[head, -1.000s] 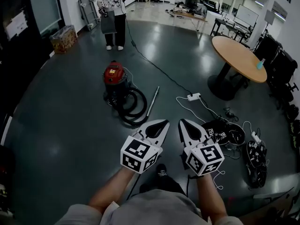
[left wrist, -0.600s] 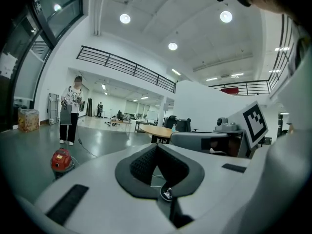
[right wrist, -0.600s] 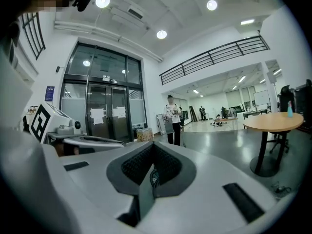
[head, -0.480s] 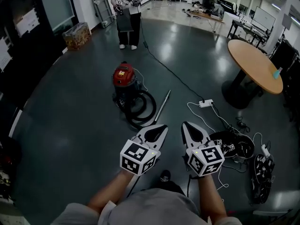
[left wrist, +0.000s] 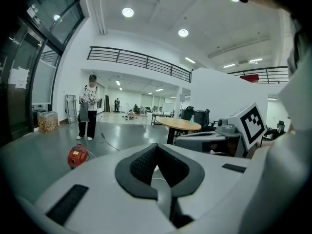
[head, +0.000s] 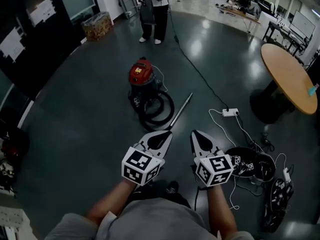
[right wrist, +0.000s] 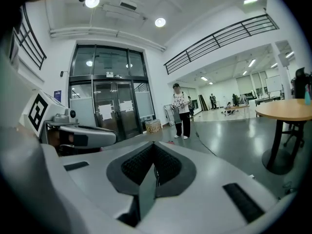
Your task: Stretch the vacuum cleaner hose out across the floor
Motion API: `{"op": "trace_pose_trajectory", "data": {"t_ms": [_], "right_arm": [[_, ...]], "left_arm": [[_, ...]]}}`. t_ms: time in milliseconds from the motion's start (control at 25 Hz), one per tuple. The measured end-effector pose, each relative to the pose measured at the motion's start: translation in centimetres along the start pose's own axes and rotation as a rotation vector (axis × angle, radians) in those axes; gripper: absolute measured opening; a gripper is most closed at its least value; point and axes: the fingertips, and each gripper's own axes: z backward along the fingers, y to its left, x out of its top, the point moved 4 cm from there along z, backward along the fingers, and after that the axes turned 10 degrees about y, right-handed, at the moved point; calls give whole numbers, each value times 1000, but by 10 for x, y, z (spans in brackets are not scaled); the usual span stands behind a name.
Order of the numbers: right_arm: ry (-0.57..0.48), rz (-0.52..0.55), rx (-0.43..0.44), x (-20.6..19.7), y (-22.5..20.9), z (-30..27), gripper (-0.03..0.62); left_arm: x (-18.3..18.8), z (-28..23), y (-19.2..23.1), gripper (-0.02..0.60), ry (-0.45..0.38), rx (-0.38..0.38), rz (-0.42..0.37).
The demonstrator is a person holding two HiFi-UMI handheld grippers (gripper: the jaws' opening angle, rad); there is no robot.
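I hold both tools just short of the red vacuum cleaner (head: 141, 74): left gripper (head: 165, 135) and right gripper (head: 196, 135) side by side, each with its jaws pressed together on nothing. The black hose (head: 171, 105) lies coiled on the floor against the cleaner's near side, with the metal wand (head: 181, 110) beside the coil. A person (head: 154, 4) stands beyond the cleaner.
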Motion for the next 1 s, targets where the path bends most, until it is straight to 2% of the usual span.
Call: {"op": "trace_pose_trajectory", "data": {"t_ms": [200,480,720,1000], "right_arm": [[38,17,42,5,-12,-26,5],[115,80,95,19,-12,-91,5],[187,132,134,32,-10,-156,5],[284,181,141,49,-11,-246,5]], "left_arm": [[3,-12,20,8,3,46,25],[-1,-32,79,8,-15,80,103],[-3,-54,144,8,-22,103,137],[-11,-80,231,8,-1,114,201]]}}
